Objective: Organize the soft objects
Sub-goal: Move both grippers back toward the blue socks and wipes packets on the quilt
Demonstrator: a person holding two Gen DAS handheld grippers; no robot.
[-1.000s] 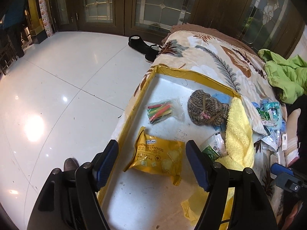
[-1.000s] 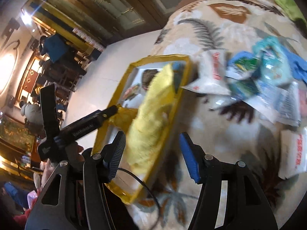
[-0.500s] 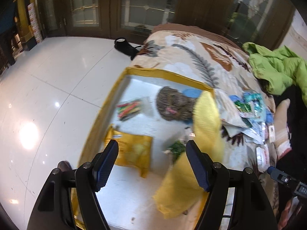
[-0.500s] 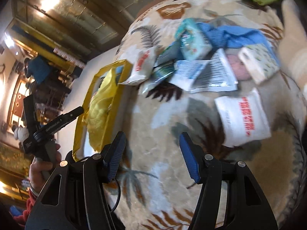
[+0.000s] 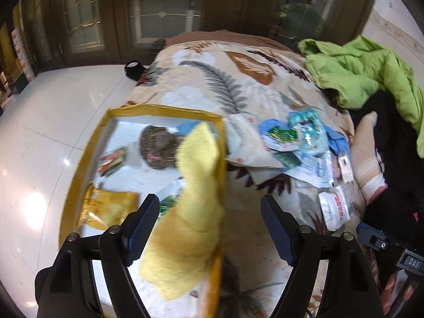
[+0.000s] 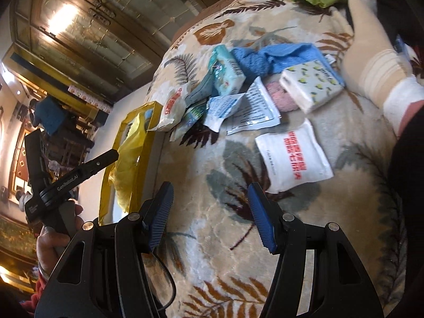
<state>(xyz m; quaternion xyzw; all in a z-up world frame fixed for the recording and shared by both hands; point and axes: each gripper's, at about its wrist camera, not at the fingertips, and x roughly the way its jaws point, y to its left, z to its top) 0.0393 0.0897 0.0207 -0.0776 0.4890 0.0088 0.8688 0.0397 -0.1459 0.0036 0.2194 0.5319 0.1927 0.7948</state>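
swung off the yellow-rimmed box (image 5: 222, 159), left gripper (image 5: 210, 229) just widened, empty; right gripper (image 6: 210, 216) gaping, empty, white pouch (image 6: 294, 156) at one o'clock, likely next.

**Daylight and glare in two warped, smeared views**

Soft, even light fills both fisheye views, whose corners fall to black and whose straight lines bow outward. A hot glare spot (image 5: 34, 209) burns on the glossy white floor (image 5: 53, 122) in the left wrist view, where the yellow towel (image 5: 196, 201) and yellow-rimmed box (image 5: 164, 111) are smeared by motion. In the right wrist view a lamp reflection (image 6: 62, 17) flares in the glass doors (image 6: 87, 34); the leaf-print blanket (image 6: 212, 185) is sharp mid-frame and blurs lower down.
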